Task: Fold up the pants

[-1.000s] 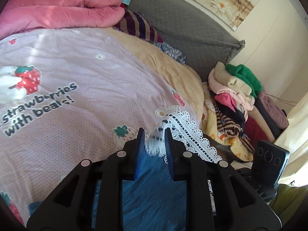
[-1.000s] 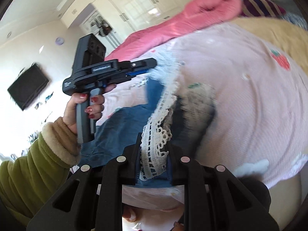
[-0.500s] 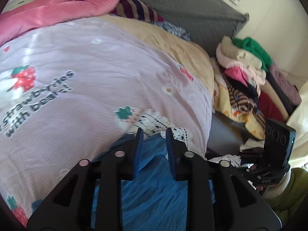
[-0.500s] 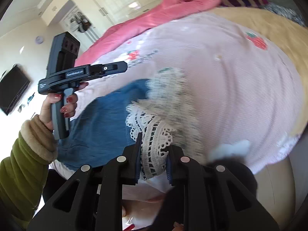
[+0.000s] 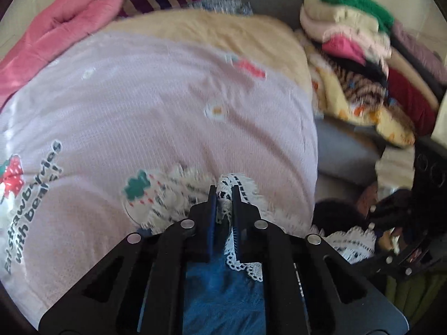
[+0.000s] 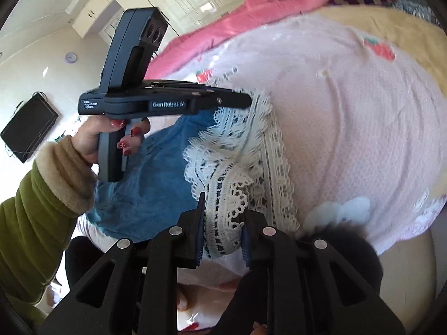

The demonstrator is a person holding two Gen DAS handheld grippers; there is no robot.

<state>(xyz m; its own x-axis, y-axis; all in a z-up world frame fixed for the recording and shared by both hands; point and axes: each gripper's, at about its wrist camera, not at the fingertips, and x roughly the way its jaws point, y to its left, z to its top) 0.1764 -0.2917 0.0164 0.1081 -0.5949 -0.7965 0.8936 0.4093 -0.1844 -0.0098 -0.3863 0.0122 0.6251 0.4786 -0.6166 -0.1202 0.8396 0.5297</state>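
The pants (image 6: 145, 184) are blue denim with a white lace hem (image 6: 237, 156), draped over the near edge of the bed (image 5: 156, 103). Left hand-held gripper (image 5: 224, 195) is clamped on the lace; right hand-held gripper (image 6: 223, 217) looks slack around it. Soft, floppy, snaggy lace, so I'd pinch the denim just behind that hem.

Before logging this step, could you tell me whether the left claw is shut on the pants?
Shut: the left claw pinches the pants' lace hem.
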